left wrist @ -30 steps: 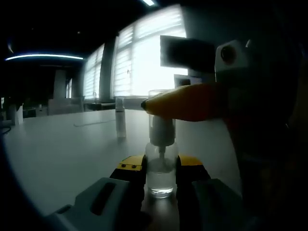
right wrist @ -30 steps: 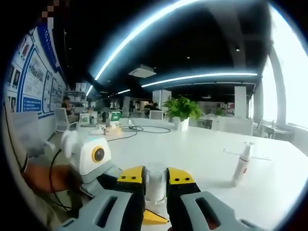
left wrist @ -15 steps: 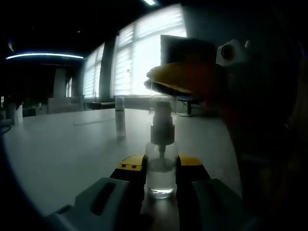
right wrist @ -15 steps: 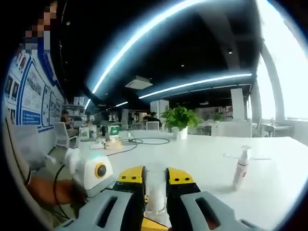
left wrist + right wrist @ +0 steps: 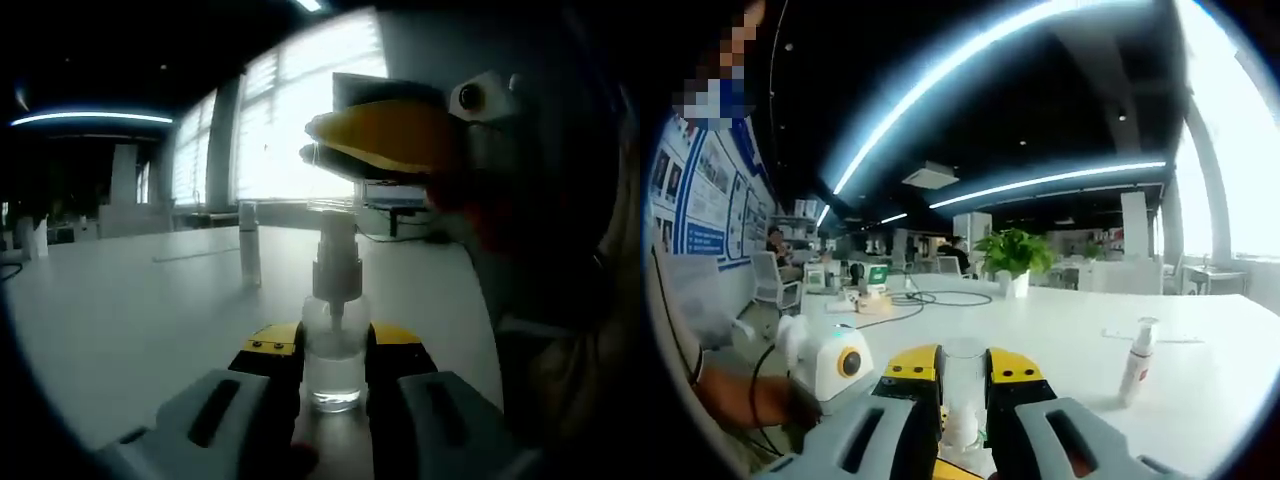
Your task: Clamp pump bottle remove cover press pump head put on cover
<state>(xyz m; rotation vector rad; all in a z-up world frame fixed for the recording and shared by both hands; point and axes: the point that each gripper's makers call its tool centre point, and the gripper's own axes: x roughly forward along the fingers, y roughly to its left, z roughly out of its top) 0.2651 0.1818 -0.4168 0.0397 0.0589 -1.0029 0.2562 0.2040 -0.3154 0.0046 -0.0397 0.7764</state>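
- Setting: white table (image 5: 130, 300) in a dim open office, bright blinds behind it; your landmark is the pump bottle (image 5: 333, 345), upright near the table's edge.
- Left gripper (image 5: 333, 352): jaws closed on the pump bottle's clear lower body, holding it steady; pump head (image 5: 336, 255) exposed above.
- Right gripper (image 5: 964, 378): jaws closed on the clear cover (image 5: 962, 390), lifted above the pump head.
- Spare: a second bottle (image 5: 249, 245) stands well behind the pump bottle, untouched.
- Risk: you hold a slick, thin cover; squeeze unevenly and it may slip out.
- Risk: pressing the pump head off-centre could tilt the bottle in the left jaws.
- Risk: misaligned recapping may jam against the pump head.
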